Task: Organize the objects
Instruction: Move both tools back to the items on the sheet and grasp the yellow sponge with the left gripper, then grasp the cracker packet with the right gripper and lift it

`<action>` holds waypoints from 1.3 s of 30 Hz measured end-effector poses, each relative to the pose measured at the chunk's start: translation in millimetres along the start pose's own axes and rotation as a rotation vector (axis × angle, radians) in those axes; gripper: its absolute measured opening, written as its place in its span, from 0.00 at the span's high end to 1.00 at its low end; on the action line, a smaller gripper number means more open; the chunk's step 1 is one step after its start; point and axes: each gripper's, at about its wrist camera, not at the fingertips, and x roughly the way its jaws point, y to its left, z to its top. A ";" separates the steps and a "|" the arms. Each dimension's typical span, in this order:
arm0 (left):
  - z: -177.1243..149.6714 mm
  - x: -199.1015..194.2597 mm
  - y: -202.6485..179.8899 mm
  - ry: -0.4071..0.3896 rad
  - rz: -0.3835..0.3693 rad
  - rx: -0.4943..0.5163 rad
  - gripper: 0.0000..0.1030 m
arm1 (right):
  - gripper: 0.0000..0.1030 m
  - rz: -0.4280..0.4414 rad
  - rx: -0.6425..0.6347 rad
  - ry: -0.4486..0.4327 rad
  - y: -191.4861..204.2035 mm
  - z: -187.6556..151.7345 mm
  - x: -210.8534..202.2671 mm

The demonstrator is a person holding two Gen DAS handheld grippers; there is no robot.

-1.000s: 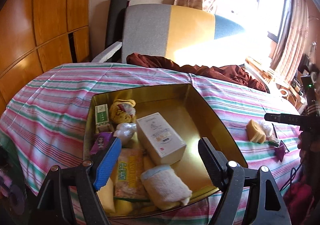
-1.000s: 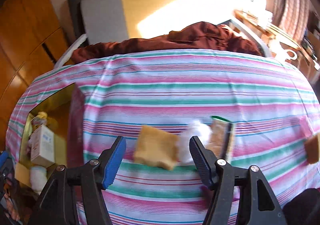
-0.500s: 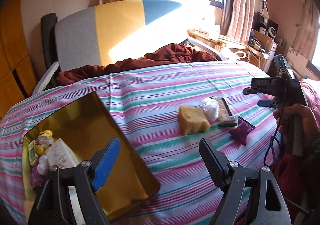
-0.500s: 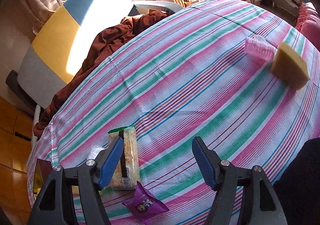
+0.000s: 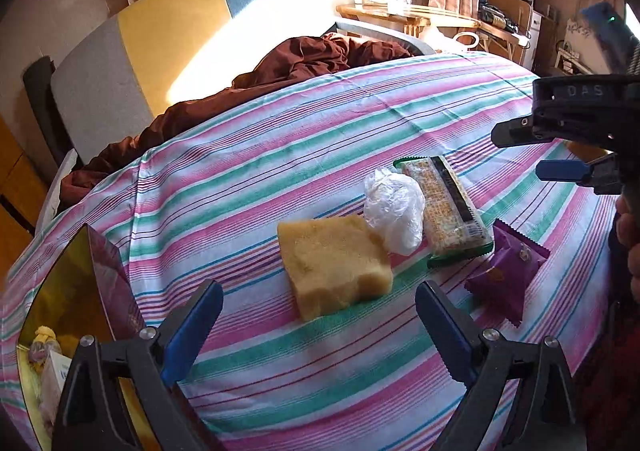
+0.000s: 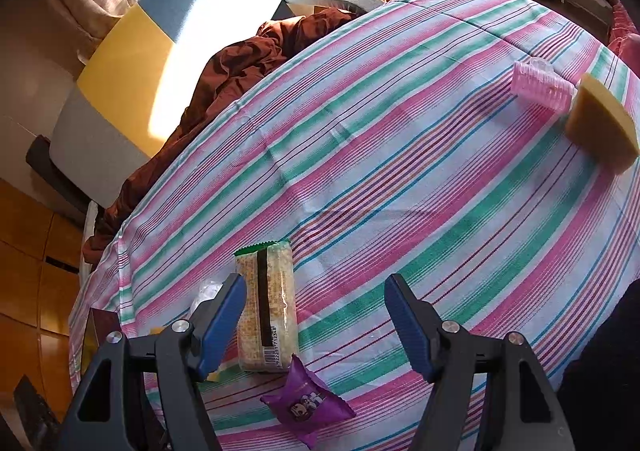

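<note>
While the left gripper (image 5: pixel 318 315) hovers low over the striped tablecloth (image 5: pixel 304 155), its blue-padded jaws stand wide apart and hold nothing. Just ahead of them lies a yellow sponge (image 5: pixel 334 261). Touching the sponge's far right corner is a crumpled white plastic bag (image 5: pixel 394 211), and beside that a long snack packet (image 5: pixel 444 207) with a green edge, then a purple pouch (image 5: pixel 506 271) nearest the right. Open cloth stretches beyond this cluster to the table's far edge, where a brown blanket (image 5: pixel 256 91) is heaped against a chair. At the left edge, the corner of a gold tin (image 5: pixel 72 283) shows, with small items inside. The right gripper (image 5: pixel 560 149) enters from the right, raised above the cloth, jaws parted. Half a second ago the tin filled more of this view and the sponge sat farther off; now the sponge is close and central.

From the right wrist, the right gripper (image 6: pixel 314 325) is also wide open and empty. The snack packet (image 6: pixel 266 305) lies just inside its left finger, the purple pouch (image 6: pixel 306 407) below between the fingers. Broad bare cloth runs rightward to a pink ribbed roller (image 6: pixel 538 87) touching a second yellow sponge (image 6: pixel 600 131) near the table's right edge. Compared with half a second ago, the framing is nearly unchanged.
</note>
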 end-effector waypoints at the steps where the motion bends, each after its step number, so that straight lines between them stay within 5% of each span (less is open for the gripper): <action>1: 2.5 6.5 0.0 0.006 0.006 -0.001 0.04 | 0.30 0.000 -0.005 0.001 0.7 0.1 0.9; 11: 23.0 55.2 0.8 0.049 0.009 -0.046 0.05 | 0.29 0.001 -0.021 0.011 5.6 0.6 5.4; 15: 17.5 66.1 7.9 0.072 -0.089 -0.093 0.27 | 0.29 -0.006 -0.027 0.016 6.9 0.5 7.2; 18: 8.5 57.5 1.4 0.024 -0.076 -0.071 0.35 | 0.29 -0.019 -0.040 0.018 8.2 -0.5 8.6; 32: -71.2 1.9 -3.8 -0.052 -0.102 -0.120 0.37 | 0.30 -0.051 -0.165 0.111 25.3 -9.5 27.1; 39: -82.0 -0.7 -4.8 -0.100 -0.108 -0.112 0.37 | 0.30 -0.115 -0.237 0.134 37.7 -16.1 35.6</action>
